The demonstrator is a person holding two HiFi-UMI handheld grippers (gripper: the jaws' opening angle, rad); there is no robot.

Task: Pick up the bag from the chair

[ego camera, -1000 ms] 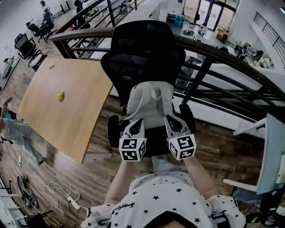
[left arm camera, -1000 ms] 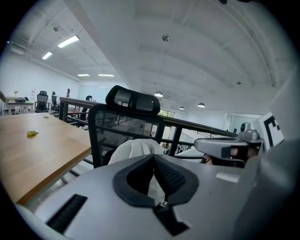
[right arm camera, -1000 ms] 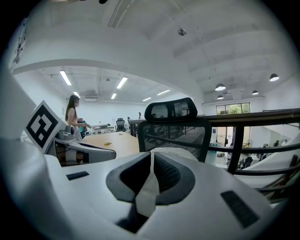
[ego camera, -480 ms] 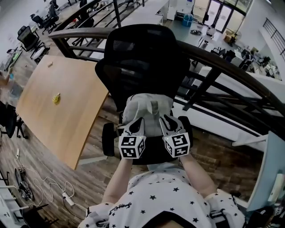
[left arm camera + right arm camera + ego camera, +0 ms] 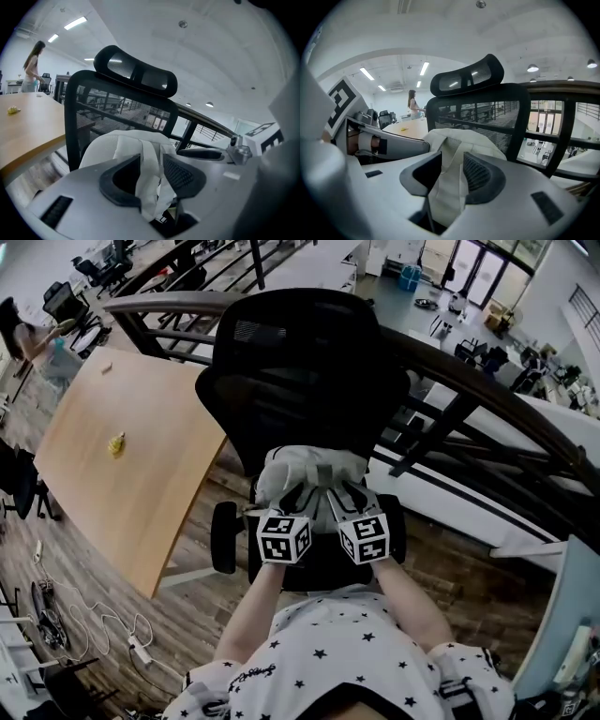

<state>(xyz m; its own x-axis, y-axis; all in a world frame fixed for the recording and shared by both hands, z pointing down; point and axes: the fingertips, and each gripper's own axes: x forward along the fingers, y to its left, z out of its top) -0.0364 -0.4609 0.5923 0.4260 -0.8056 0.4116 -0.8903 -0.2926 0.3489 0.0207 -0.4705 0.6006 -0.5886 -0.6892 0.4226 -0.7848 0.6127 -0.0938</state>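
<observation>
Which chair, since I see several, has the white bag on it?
The large black mesh chair directly ahead of the person: the white bag sits on it. The other chairs stand far off.

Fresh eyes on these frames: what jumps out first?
A pale bag sits on the black office chair at centre, against its mesh back. The left gripper and right gripper are both at it, jaws just opened, each with a shoulder strap loosely between them. A wooden table lies to the left.
</observation>
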